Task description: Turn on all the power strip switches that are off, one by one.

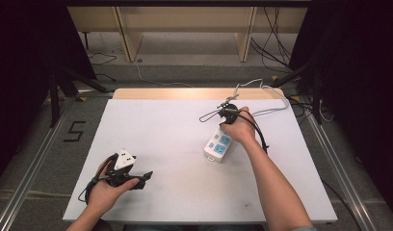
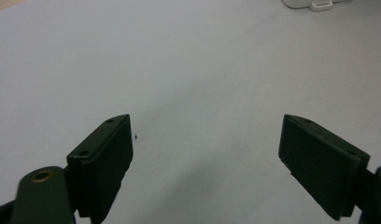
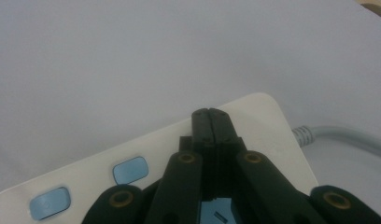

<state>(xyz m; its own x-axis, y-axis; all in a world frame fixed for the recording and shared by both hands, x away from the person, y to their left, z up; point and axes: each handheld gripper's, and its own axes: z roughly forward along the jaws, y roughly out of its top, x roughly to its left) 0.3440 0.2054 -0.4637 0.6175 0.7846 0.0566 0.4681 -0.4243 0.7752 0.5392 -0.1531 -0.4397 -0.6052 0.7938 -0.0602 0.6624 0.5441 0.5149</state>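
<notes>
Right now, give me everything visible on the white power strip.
The white plastic power strip is an oblong block with rounded corners, lying flat on the white table right of centre, angled diagonally. Its top carries blue socket panels and two small blue rounded buttons. A grey cable leaves its far end through a ribbed strain relief and trails toward the table's far right edge. The right hand-held gripper, jaws shut together, hovers over its top near the cable end; contact cannot be told.

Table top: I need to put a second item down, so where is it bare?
The table is bare between the left claw and the power strip, and along the far left. It is crowded far right: the right claw, closed above the strip, and the grey cord.
</notes>
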